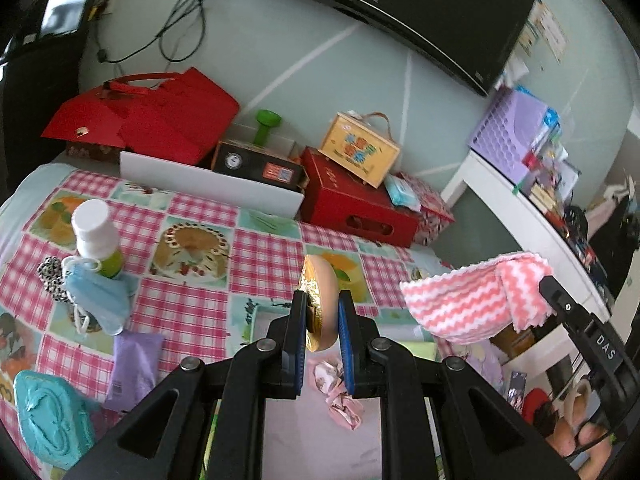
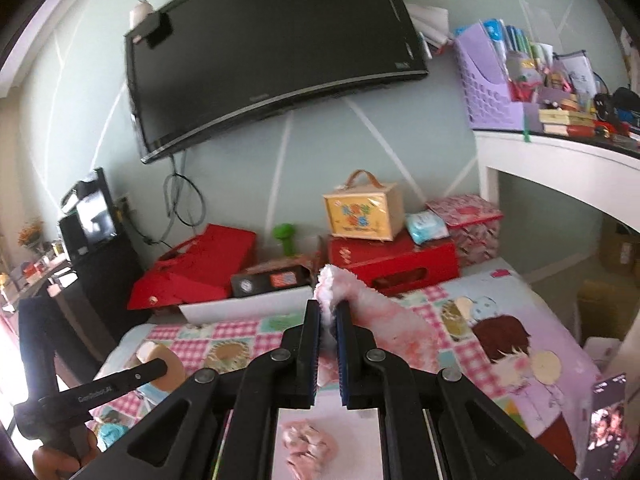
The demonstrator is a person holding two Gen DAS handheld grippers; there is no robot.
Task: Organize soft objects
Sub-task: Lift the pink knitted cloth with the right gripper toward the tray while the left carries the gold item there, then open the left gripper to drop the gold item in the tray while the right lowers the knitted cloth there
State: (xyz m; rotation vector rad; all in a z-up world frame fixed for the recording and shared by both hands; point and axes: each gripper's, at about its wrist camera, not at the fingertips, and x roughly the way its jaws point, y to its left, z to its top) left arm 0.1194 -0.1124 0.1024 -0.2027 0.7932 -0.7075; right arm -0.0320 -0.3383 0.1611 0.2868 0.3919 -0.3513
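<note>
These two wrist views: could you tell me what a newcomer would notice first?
Most striking is the pink-and-white zigzag cloth hanging from the right gripper, above the checked bedspread. Next, the left gripper is clamped on a round tan sponge-like disc. Behind, red boxes line the wall beneath a black television.

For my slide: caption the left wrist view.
Left tool grips a round tan sponge disc above the pink checked tablecloth.

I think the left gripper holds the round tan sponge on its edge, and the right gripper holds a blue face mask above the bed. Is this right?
Not quite. The right gripper holds a pink and white striped cloth, not a blue face mask; the right wrist view shows it between the jaws. The blue face mask lies on the bed. The left gripper does hold the round tan sponge on its edge.
</note>
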